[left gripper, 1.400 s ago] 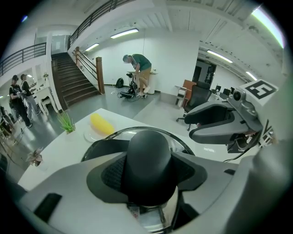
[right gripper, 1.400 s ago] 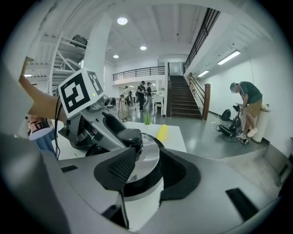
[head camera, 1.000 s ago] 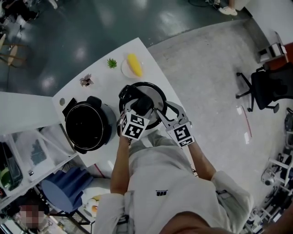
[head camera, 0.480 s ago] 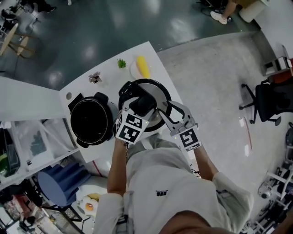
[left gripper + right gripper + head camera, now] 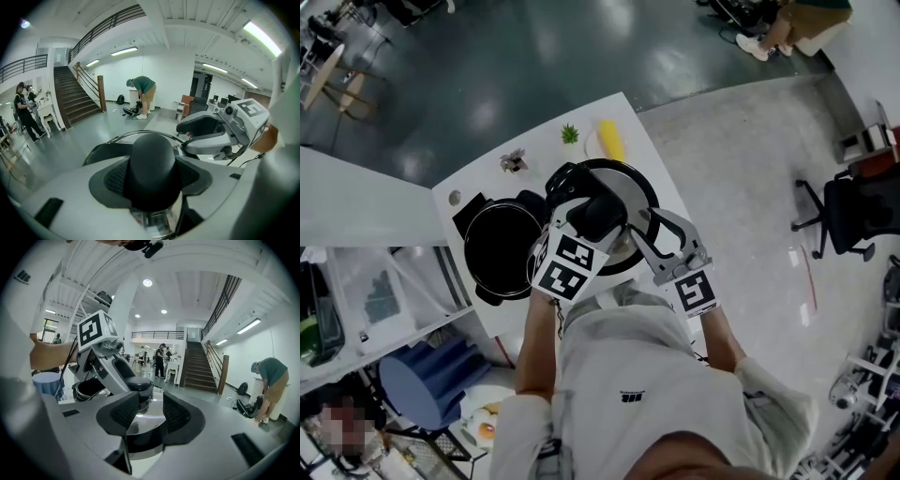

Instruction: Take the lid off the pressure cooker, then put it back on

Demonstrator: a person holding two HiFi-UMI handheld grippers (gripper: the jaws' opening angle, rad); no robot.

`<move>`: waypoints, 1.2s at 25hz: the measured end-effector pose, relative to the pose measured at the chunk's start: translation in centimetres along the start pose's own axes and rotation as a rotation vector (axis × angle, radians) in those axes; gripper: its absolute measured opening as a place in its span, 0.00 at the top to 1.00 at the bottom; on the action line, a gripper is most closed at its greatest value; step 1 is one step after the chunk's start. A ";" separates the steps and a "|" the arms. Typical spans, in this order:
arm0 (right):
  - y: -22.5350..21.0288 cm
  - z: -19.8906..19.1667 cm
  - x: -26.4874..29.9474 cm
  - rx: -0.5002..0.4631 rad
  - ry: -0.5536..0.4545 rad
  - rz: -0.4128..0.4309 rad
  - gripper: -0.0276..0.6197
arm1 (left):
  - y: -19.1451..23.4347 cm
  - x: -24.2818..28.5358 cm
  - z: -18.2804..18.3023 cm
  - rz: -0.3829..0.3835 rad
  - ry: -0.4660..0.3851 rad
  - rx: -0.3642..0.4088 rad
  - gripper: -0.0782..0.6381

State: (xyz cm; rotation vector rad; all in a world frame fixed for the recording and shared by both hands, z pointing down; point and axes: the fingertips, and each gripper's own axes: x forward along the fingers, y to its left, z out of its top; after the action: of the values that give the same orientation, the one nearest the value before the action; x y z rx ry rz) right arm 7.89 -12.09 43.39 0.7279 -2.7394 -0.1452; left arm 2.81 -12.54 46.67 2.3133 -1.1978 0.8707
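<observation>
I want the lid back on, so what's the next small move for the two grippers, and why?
Probably carry the lid sideways over the open pot: the left gripper clamps its knob, the right gripper its rim, and it hangs beside the pot, not above.

Left tool point(image 5: 152, 177) snug on black lid knob point(image 5: 152, 157), right tool point(image 5: 199, 137) beside.

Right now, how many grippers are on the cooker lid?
2. The left gripper clamps the black knob of the lid; the right gripper holds it at its edge, on the head view's right.
</observation>
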 end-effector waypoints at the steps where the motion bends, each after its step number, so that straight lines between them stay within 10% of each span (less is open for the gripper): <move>1: 0.4 0.4 0.3 0.001 -0.003 -0.005 0.70 | 0.3 -0.6 -0.1 -0.006 -0.002 0.006 0.49; 30: 14.1 4.1 9.6 0.007 0.066 0.010 0.70 | 8.3 -12.4 -11.3 -0.129 0.078 0.120 0.49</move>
State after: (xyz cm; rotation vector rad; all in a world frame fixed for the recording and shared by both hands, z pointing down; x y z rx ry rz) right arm -7.92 -4.56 44.43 0.7081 -2.6822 -0.1077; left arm -13.43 -3.29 46.93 2.3967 -0.9772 1.0006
